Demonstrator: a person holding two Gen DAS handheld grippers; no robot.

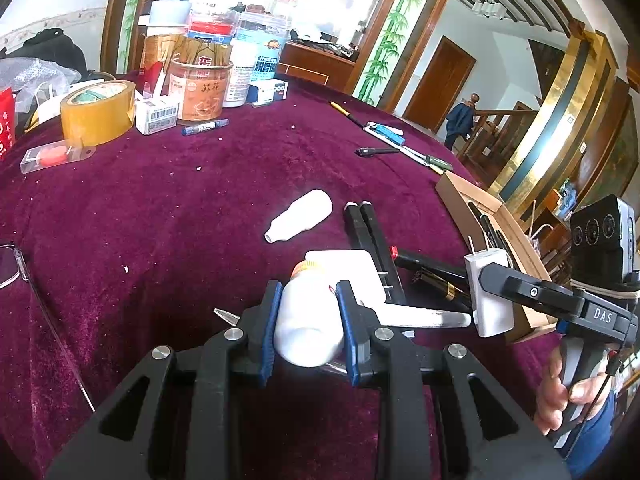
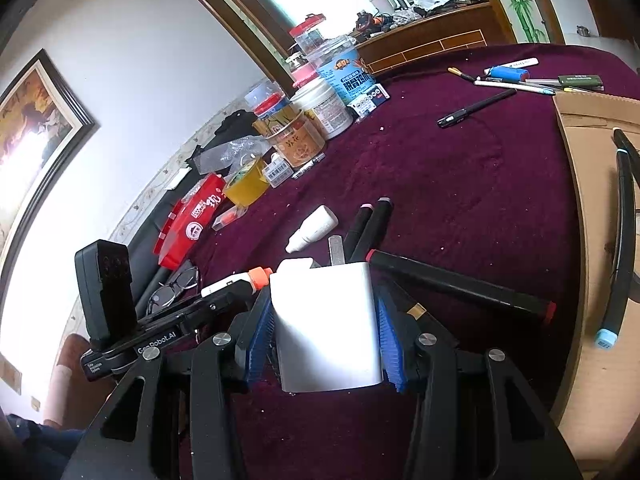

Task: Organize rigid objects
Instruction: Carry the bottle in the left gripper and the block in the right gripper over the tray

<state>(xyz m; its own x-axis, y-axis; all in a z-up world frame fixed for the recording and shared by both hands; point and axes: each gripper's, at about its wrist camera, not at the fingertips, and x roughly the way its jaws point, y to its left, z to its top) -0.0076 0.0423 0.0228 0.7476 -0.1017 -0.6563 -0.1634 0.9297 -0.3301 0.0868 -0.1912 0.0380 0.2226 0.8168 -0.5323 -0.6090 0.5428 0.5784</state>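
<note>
My left gripper (image 1: 310, 292) is shut on a white bottle (image 1: 308, 328) with an orange cap, held low over the purple tablecloth (image 1: 200, 220). In the right wrist view that bottle (image 2: 228, 285) pokes out at the left. My right gripper (image 2: 324, 300) is shut on a white plug charger (image 2: 326, 328), its blue pads pressing both sides. From the left wrist view the charger (image 1: 490, 300) hangs beside a cardboard box (image 1: 456, 190). Just past both grippers lie a small white dropper bottle (image 1: 300, 220), two black markers (image 1: 366, 236) and a flat white square (image 1: 352, 264).
The cardboard box (image 2: 592, 152) holds pens at the right table edge. A long black marker (image 2: 460, 284) with red ends lies next to it. Jars (image 1: 200, 88), a tape roll (image 1: 98, 112) and small boxes crowd the far left. Loose pens (image 1: 400, 140) lie far right; glasses (image 2: 172, 288) near left.
</note>
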